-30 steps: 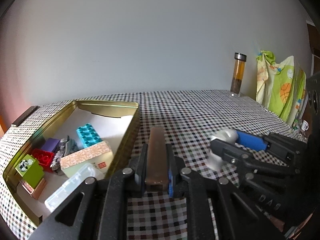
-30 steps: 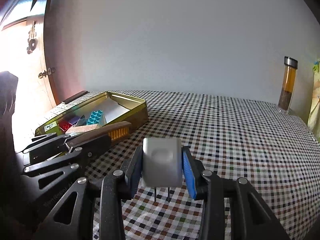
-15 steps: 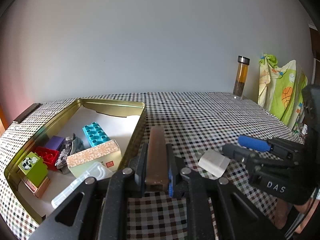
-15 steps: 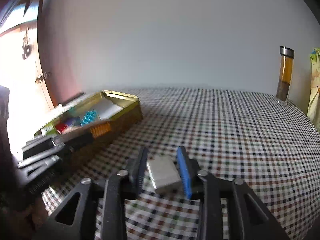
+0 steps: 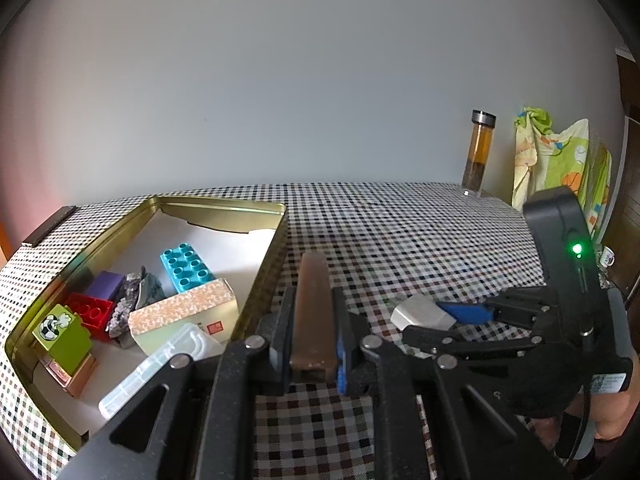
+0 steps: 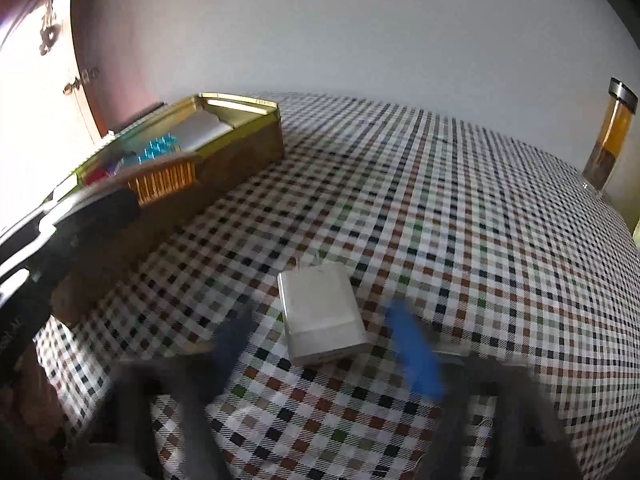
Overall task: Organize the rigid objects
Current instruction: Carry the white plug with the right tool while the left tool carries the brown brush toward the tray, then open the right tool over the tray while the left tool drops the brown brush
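A checked cloth covers the counter (image 5: 400, 240) under a plain grey wall. At nine o'clock the gold tin (image 5: 216, 204) holds bricks and boxes. The left gripper (image 5: 314, 320) has its jaws clamped on a brown comb (image 5: 314, 304) beside the tin. At three o'clock the right gripper (image 6: 324, 344) has jaws apart, just been closing, around a white charger (image 6: 320, 312) lying flat. Next: clamp the charger, carry it to the tin.
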### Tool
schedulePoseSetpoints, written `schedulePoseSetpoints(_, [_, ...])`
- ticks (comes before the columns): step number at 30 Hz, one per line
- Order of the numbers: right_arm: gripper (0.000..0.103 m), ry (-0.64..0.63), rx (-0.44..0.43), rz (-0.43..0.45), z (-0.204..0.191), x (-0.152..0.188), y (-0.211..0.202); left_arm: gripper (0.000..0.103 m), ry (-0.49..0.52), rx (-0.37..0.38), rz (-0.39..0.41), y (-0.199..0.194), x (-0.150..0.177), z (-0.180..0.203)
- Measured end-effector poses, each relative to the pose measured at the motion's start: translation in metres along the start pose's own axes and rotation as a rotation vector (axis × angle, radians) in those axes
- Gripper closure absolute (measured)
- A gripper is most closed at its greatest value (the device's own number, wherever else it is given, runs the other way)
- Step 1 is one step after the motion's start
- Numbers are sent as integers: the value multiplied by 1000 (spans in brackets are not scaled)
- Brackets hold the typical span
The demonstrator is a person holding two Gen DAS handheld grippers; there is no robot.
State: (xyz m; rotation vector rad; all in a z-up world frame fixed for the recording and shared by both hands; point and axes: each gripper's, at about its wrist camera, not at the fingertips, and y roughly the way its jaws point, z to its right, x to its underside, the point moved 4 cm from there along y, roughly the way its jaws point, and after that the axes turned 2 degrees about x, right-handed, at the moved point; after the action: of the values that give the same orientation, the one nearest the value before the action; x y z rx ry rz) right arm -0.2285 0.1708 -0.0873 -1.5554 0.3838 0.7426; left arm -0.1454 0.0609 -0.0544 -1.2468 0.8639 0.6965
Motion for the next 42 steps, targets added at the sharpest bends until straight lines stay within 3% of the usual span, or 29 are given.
schedulePoseSetpoints(12, [63, 23, -27, 129, -1, -7, -28, 89, 0, 19, -15, -8, -1, -6])
schedulePoseSetpoints(18, [63, 17, -52, 215, -9, -28, -53, 89, -4, -27, 18, -30, -15, -23])
schedulePoseSetpoints(24, [63, -50, -110, 269, -45, -67, -68, 89, -19, -109, -2, -38, -18, -55])
schedulePoseSetpoints(33, [63, -131, -202, 259, -110, -111, -49, 89, -61, -171, -84, -29, -9, -96])
schedulePoseSetpoints(42, [63, -171, -228, 188, -146, -108, -14, 89, -100, -177, -136, -19, 6, -117])
